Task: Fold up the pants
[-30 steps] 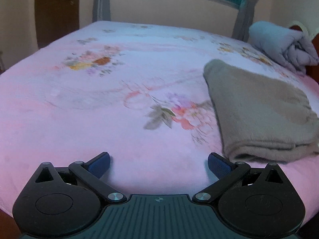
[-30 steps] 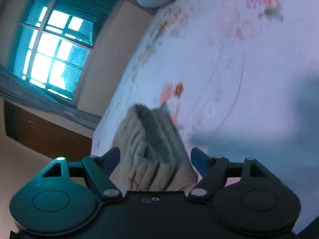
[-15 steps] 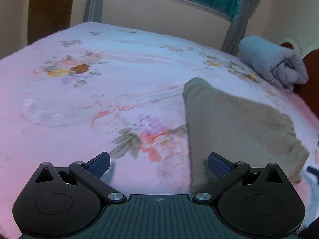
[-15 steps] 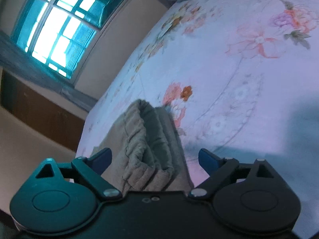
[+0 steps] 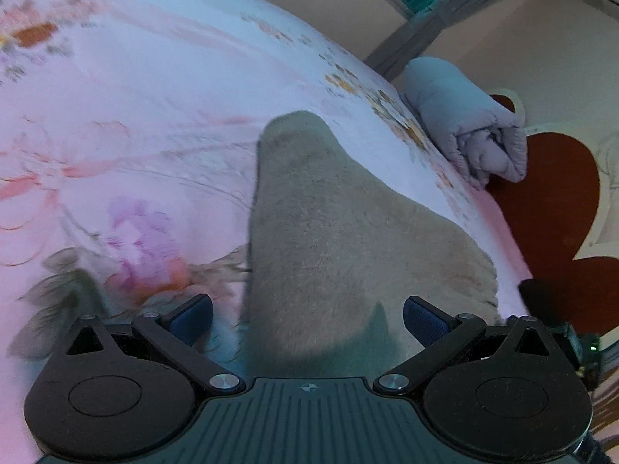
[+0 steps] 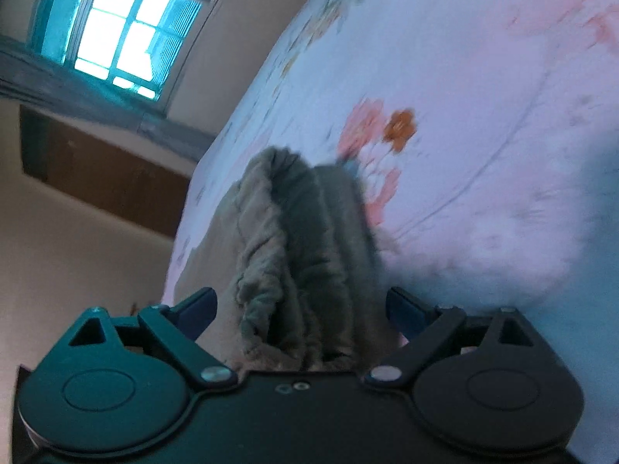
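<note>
- The pants lie folded on the bed, a thick beige-grey bundle on the pink flowered sheet, close to the edge of the bed that is nearest to you.
- Your left claw is spread wide — its two blue pads stand far apart, and the near end of the pants fills the gap between them. The pads do not press on the cloth; the left pad is over the sheet beside the bundle, the right pad over the cloth itself.
- Your right claw is also spread wide, and its jaws have just been opening. In the right wrist view the gathered, wrinkled end of the pants sits between the blue pads, with no pad pinching it.
- This end shows several stacked layers with a dark fold between them; the picture is a little blurred there, so I cannot count the layers.
- At the far corner of the bed a rolled grey blanket rests, well apart from the pants.
- Beside it a dark red headboard stands against the wall.
- A window with a teal frame is on the wall beyond the bed.
</note>
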A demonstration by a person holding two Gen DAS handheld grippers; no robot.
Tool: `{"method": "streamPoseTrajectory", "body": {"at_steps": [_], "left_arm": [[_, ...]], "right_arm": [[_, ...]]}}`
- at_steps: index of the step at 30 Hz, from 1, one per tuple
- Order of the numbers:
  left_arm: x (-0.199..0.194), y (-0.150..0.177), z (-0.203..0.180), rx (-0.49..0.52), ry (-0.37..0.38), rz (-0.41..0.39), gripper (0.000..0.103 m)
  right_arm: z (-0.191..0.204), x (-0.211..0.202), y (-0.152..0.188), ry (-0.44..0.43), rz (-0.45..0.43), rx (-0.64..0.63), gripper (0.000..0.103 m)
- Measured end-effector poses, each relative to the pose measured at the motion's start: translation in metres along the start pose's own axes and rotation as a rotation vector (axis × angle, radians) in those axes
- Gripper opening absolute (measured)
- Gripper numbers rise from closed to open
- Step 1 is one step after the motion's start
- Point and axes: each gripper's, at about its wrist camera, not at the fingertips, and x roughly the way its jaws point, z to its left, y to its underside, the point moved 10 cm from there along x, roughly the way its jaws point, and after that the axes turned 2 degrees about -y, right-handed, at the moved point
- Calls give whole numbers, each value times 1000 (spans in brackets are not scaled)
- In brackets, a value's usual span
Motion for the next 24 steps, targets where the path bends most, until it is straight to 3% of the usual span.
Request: {"method": "streamPoseTrajectory", "body": {"at_steps": [9,12,16,18,19,21,24], "left_arm": [[36,-20,6,-115,174,106,103],[47,-24,4,-86,183,135,103],[60,-23,-9,5,130,123,103],[62,-21,-16,55,94,107,88],[62,-22,-17,76,69,104,69],[61,-23,-20,93,56,99,65],[59,-25,-25,111,60,95,51]], "right_arm": [[5,15,-8,-88,111,-1,89],[4,14,-12,-112,126,18,85],[9,19,-11,-82,155,-14,80],[12,20,-9,-67,164,-24,76],[12,19,-8,-57,168,-28,70],[12,17,-6,-39,173,-32,62],[15,12,-1,-16,171,-81,51]]}}
